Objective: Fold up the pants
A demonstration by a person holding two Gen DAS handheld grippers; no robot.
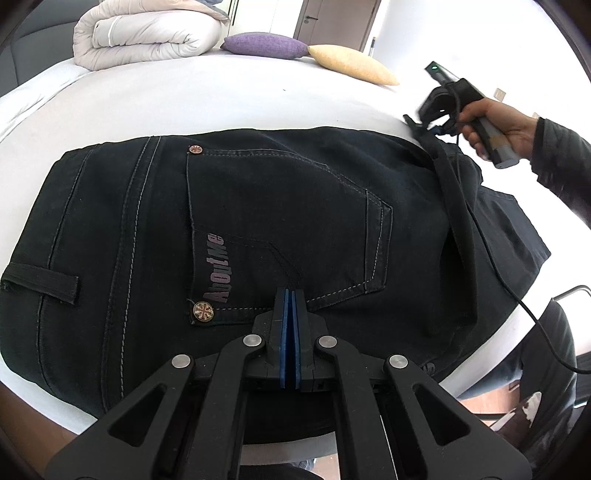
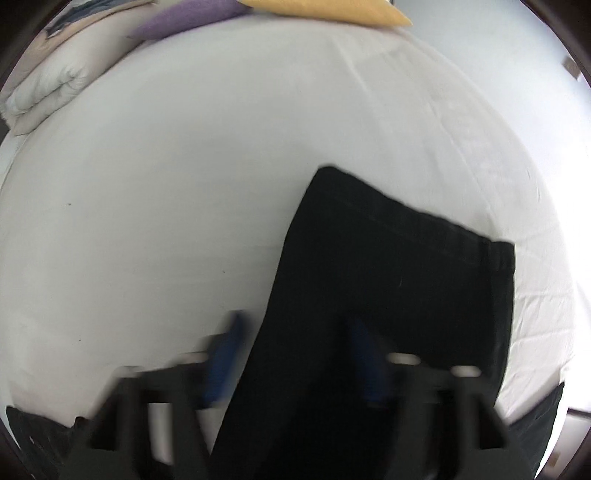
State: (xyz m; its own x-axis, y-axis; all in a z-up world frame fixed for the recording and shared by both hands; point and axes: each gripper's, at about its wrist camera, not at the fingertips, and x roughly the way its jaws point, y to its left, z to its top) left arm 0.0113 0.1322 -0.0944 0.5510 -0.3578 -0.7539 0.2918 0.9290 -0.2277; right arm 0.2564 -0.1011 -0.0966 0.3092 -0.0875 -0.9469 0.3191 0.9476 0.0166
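**Pants on bed, both grippers over the fabric**

Black pants (image 1: 258, 206) lie on the white bed (image 1: 184, 96). Left gripper (image 1: 290, 295): blue fingers pressed together over the back pocket, nothing visibly between them. Right gripper (image 2: 295, 332): blurred, fingers spread wide over a pant leg (image 2: 399, 266).

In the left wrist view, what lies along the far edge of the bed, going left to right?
Folded white duvet → purple cushion → yellow cushion → right gripper, above the pants.
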